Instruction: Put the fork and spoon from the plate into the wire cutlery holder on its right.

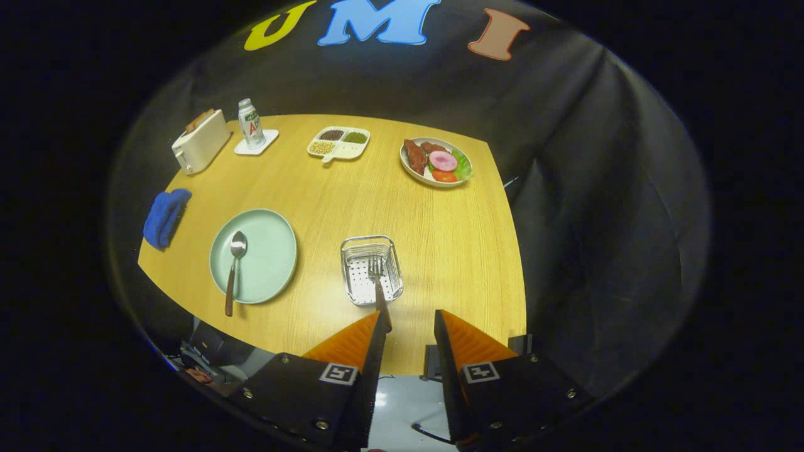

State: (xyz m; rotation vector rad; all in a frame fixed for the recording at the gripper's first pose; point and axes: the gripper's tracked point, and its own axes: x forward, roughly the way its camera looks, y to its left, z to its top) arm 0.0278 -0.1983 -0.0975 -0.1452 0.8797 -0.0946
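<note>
Fork [377, 281] over holder [370, 270] rim, tongs [408, 323] apart

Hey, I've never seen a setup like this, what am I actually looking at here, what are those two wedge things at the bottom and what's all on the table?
This picture comes from a fisheye camera riding on a hand-held gripper that a person carries; the two wedges at the bottom are its fingers, now standing apart.

It looks down at a wooden table. Just ahead of the fingers stands a wire cutlery holder with a fork in it, its handle leaning against one finger but not pinched. To the holder's left is a green plate with a spoon on it, the handle poking over the rim.

Farther back are a toaster, a bottle on a coaster, a divided dish of beans, a plate of food, and a blue cloth.
</note>
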